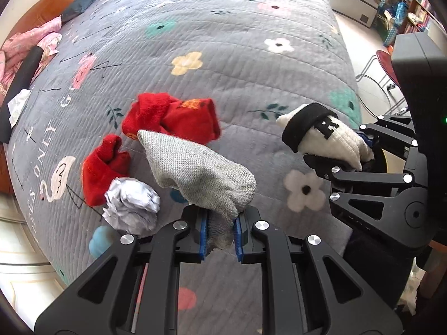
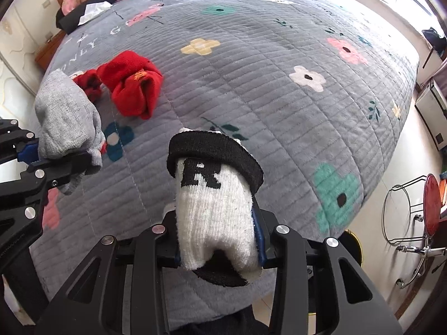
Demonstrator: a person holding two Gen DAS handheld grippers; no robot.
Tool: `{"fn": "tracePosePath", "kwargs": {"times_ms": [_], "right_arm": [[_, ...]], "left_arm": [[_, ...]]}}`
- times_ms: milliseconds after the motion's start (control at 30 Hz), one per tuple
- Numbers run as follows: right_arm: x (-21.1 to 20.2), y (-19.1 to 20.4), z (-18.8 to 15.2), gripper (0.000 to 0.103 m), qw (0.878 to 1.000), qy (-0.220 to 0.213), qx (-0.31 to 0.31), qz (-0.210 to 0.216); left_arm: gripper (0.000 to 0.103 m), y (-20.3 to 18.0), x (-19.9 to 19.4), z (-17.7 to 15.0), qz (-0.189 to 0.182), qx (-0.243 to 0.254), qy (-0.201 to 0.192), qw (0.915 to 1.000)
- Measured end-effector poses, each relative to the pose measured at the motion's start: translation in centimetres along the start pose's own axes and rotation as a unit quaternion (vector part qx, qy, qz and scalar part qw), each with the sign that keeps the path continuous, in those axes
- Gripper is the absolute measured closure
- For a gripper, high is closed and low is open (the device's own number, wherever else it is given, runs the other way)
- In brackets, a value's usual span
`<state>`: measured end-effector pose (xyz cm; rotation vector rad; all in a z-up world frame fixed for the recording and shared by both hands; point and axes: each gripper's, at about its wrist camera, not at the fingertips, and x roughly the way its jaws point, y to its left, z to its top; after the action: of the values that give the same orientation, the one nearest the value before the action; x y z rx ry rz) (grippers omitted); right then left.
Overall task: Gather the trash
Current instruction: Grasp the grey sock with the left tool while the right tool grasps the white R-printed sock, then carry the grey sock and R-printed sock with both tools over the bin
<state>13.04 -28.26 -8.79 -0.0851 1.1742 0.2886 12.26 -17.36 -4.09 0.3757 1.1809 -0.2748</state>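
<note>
Left gripper (image 1: 220, 236) is clamped on the toe end of a grey sock (image 1: 195, 171), lower centre of the left wrist view; the sock's pinched end is bunched between the blue pads.

Right gripper (image 2: 219, 247) is clenched on a white sock (image 2: 215, 215) with a black cuff and a black letter, lower centre of the right wrist view. The left pad is hidden behind the fabric.

A crumpled paper ball (image 1: 131, 205), the trash, lies on the grey flowered quilt (image 1: 223, 55) at lower left, touching a small red sock (image 1: 103, 164). A second red sock (image 1: 173, 120) sits beyond, partly covered by the grey one.

At the far upper left, a white scrap (image 1: 18, 104) is too small to identify.
</note>
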Motion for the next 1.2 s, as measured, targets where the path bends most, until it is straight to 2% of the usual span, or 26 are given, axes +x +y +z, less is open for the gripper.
{"fn": "tracePosePath", "kwargs": {"times_ms": [333, 767, 1200], "right_arm": [[-3.1, -2.4, -2.0, 0.068, 1.0, -0.022, 0.02, 0.001], [-6.1, -7.2, -5.2, 0.067, 0.997, -0.045, 0.068, -0.013], [-8.8, -13.1, -9.4, 0.067, 0.989, -0.062, 0.13, -0.037]], "left_arm": [[0.088, -3.5, -1.4, 0.0, 0.005, 0.024, -0.003, 0.9997], [0.088, -9.0, -2.0, 1.4, 0.004, 0.065, -0.007, 0.9979], [0.088, -16.5, -1.7, 3.3, -0.007, 0.122, -0.011, 0.9924]]}}
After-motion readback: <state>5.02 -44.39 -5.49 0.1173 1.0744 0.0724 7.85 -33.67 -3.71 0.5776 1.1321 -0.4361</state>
